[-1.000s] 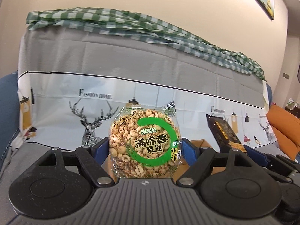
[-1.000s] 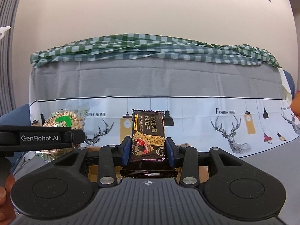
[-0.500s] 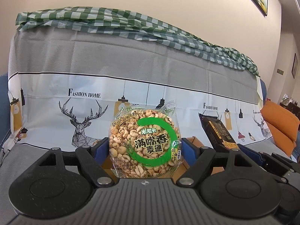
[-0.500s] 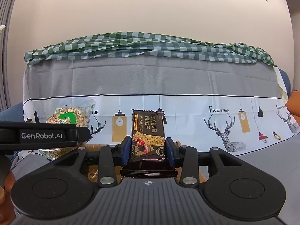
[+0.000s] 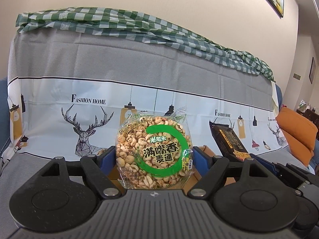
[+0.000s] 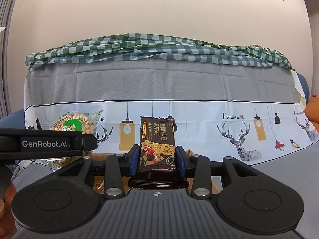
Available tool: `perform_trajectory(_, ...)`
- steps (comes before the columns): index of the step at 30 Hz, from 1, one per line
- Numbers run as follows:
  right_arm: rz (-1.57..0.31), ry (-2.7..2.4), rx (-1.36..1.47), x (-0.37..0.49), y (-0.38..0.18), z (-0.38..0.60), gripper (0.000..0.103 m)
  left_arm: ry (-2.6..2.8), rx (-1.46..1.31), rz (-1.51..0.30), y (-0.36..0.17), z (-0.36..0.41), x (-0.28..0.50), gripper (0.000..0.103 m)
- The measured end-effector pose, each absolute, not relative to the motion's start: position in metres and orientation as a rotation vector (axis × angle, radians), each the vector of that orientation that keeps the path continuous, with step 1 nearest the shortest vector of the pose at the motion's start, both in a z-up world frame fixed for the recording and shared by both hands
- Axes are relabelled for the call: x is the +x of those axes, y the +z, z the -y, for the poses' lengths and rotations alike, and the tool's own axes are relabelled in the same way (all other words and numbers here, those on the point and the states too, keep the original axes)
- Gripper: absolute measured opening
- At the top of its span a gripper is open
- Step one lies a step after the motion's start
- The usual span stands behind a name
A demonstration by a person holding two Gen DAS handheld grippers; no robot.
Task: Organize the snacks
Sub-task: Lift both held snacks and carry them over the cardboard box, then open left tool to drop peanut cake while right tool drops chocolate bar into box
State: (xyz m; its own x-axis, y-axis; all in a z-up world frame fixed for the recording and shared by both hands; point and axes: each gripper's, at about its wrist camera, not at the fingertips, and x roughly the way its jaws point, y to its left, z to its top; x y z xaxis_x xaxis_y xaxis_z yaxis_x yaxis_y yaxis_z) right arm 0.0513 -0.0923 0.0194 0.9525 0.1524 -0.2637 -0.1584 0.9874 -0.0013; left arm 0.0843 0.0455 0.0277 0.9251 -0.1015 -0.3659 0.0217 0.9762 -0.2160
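Observation:
My left gripper (image 5: 154, 157) is shut on a clear round bag of puffed grain snack with a green ring label (image 5: 154, 153), held upright. My right gripper (image 6: 157, 159) is shut on a dark brown cracker packet (image 6: 157, 141), also upright. Both hang above a brown cardboard box (image 5: 207, 151), whose edge also shows in the right wrist view (image 6: 111, 157). The cracker packet shows at the right of the left wrist view (image 5: 229, 141). The snack bag (image 6: 77, 123) and the left gripper's body show at the left of the right wrist view.
A sofa draped in a grey and white deer-print cover (image 5: 139, 67) fills the background, with a green checked cloth (image 6: 159, 47) along its top. An orange cushion (image 5: 297, 133) lies at the right. A packet lies inside the box (image 6: 98, 185).
Both grippers keep their holds. The left view has swung slightly, shifting the sofa in frame; the right gripper has drifted a little, with the snack bag sitting higher in its view.

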Motion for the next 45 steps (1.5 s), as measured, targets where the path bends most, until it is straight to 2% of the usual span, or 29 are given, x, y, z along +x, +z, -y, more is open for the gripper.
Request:
perform_trajectory(24,-0.279,0.160,-0.025,0.056,0.018,0.089,0.041,-0.076,-0.219,-0.388,0.028,-0.046,0.083,0.084)
perform_trajectory(26,-0.287,0.153,-0.027,0.057,0.017,0.089,0.041,-0.089,-0.214,-0.391,0.028,-0.045,0.084,0.088)
perform_trajectory(27,-0.291,0.144,-0.027,0.058,0.017,0.089,0.042,-0.088,-0.208,-0.385,0.029,-0.044,0.084,0.094)
perform_trajectory(29,-0.295,0.125,-0.018,0.060,0.017,0.090,0.057,-0.089,-0.198,-0.371,0.030,-0.043,0.082,0.099)
perform_trajectory(33,-0.294,0.101,0.003,0.060,0.017,0.093,0.065,-0.089,-0.201,-0.371,0.031,-0.044,0.080,0.099)
perform_trajectory(35,-0.295,0.094,0.005,0.060,0.016,0.092,0.074,-0.083,-0.194,-0.372,0.031,-0.045,0.079,0.099)
perform_trajectory(40,-0.292,0.086,0.015,0.056,0.019,0.092,0.084,-0.061,-0.196,-0.387,0.032,-0.051,0.073,0.102)
perform_trajectory(43,-0.322,0.091,0.009,0.051,0.026,0.096,0.096,-0.021,-0.239,-0.426,0.035,-0.057,0.063,0.102)
perform_trajectory(45,-0.346,0.095,-0.002,0.044,0.033,0.101,0.100,0.016,-0.266,-0.449,0.038,-0.059,0.049,0.102)
